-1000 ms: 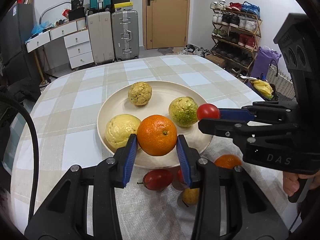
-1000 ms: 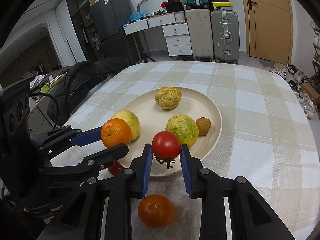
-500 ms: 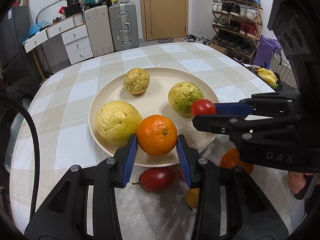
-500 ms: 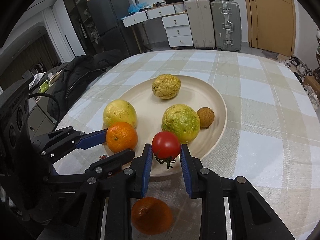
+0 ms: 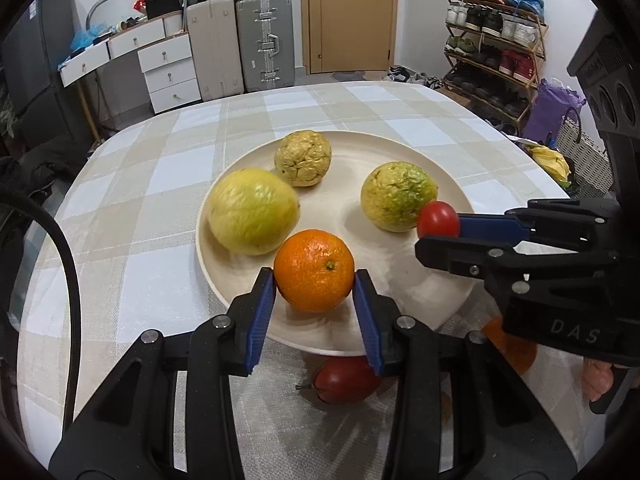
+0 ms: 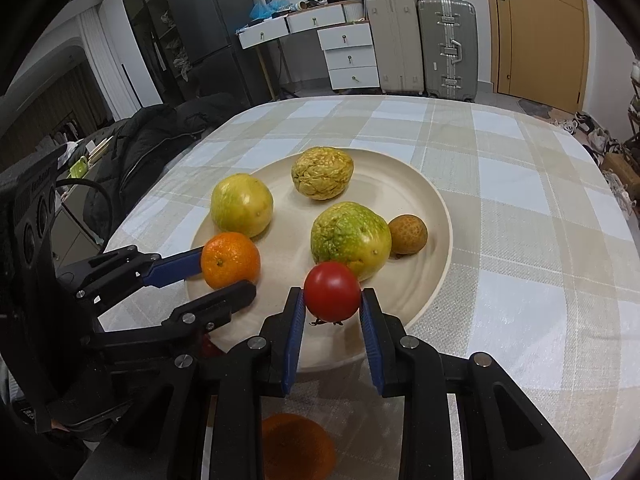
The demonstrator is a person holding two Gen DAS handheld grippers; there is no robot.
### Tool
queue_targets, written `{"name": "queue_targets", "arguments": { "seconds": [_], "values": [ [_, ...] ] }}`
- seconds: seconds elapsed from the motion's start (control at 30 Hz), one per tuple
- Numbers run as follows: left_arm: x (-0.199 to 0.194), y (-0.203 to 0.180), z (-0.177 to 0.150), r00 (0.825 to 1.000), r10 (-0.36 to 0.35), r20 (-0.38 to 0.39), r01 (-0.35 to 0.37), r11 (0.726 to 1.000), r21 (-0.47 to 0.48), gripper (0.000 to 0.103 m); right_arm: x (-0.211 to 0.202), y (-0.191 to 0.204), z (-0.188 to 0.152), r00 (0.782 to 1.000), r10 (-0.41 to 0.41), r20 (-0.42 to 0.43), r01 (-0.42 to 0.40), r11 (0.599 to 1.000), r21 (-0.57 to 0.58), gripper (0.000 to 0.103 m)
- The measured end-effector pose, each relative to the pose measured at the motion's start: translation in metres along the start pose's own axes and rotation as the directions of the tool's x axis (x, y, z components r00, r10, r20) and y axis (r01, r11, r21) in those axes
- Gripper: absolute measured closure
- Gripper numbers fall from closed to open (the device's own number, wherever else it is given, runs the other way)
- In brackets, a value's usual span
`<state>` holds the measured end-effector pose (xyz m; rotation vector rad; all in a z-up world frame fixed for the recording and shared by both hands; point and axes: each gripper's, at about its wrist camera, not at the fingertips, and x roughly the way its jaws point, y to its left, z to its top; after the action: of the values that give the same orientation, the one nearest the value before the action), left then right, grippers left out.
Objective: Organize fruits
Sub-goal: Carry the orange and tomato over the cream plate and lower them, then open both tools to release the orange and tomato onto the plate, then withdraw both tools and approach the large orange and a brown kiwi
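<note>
My left gripper [image 5: 315, 290] is shut on an orange [image 5: 314, 270], held over the near part of the beige plate [image 5: 352, 160]. My right gripper [image 6: 332, 312] is shut on a red tomato [image 6: 332, 291], also over the plate's near rim [image 6: 400, 320]. On the plate lie a smooth yellow fruit [image 5: 253, 211], a wrinkled yellow fruit [image 5: 303, 158], a yellow-green fruit [image 5: 397, 197] and a small brown fruit [image 6: 408, 235]. From the left wrist the right gripper [image 5: 438, 232] shows at right with the tomato [image 5: 438, 219]; from the right wrist the left gripper [image 6: 228, 276] shows at left with the orange [image 6: 230, 260].
On the checked tablecloth [image 5: 132, 208] below the grippers lie a dark red fruit [image 5: 346, 380] and another orange [image 6: 296, 446]. Suitcases [image 5: 264, 40], drawers and a shoe rack [image 5: 492, 52] stand beyond the table. A dark jacket [image 6: 152, 148] lies at the table's left side.
Both grippers have moved forward and down over the plate with their fruits. The plate and its fruits look larger and nearer. Neither grip has changed.
</note>
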<state>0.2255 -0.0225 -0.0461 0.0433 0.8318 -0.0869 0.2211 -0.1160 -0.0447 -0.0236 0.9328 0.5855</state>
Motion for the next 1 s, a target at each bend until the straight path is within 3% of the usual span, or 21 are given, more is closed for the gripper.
{"name": "queue_targets", "arguments": {
  "seconds": [0.37, 0.53, 0.6, 0.63, 0.77, 0.83, 0.9, 1.0],
  "values": [
    [-0.005, 0.001, -0.001, 0.998, 0.053, 0.024, -0.053, 0.998, 0.026, 0.066, -0.006, 0.001, -0.002, 1.0, -0.01, 0.011, 0.01, 1.0, 0.011, 0.07],
    [-0.022, 0.005, -0.006, 0.996, 0.061, 0.068, -0.063, 0.997, 0.036, 0.064, -0.021, 0.013, -0.007, 0.993, -0.099, 0.057, 0.102, 0.994, -0.046, 0.045],
    [-0.031, 0.01, -0.009, 0.996, 0.048, 0.08, -0.05, 0.999, 0.02, 0.057, -0.028, 0.016, -0.011, 0.99, -0.121, 0.069, 0.126, 0.99, -0.065, 0.035],
    [-0.036, 0.012, -0.011, 0.995, 0.046, 0.09, -0.047, 0.999, 0.01, 0.049, -0.032, 0.016, -0.014, 0.989, -0.125, 0.077, 0.13, 0.989, -0.066, 0.025],
    [-0.056, 0.018, -0.02, 0.991, 0.048, 0.125, -0.047, 0.999, -0.015, 0.018, -0.051, 0.015, -0.024, 0.981, -0.136, 0.136, 0.142, 0.989, -0.037, 0.011],
    [-0.066, 0.02, -0.025, 0.989, 0.049, 0.14, -0.047, 0.999, -0.02, 0.018, -0.058, 0.011, -0.027, 0.984, -0.106, 0.142, 0.107, 0.994, -0.006, 0.002],
    [-0.075, 0.022, -0.031, 0.988, 0.051, 0.146, -0.047, 0.998, -0.03, 0.014, -0.064, 0.008, -0.031, 0.985, -0.085, 0.152, 0.083, 0.996, 0.019, 0.0],
    [-0.087, 0.025, -0.038, 0.986, 0.046, 0.16, -0.038, 0.998, -0.049, 0.001, -0.074, 0.003, -0.038, 0.984, -0.08, 0.162, 0.073, 0.996, 0.048, 0.0]
  ]
}}
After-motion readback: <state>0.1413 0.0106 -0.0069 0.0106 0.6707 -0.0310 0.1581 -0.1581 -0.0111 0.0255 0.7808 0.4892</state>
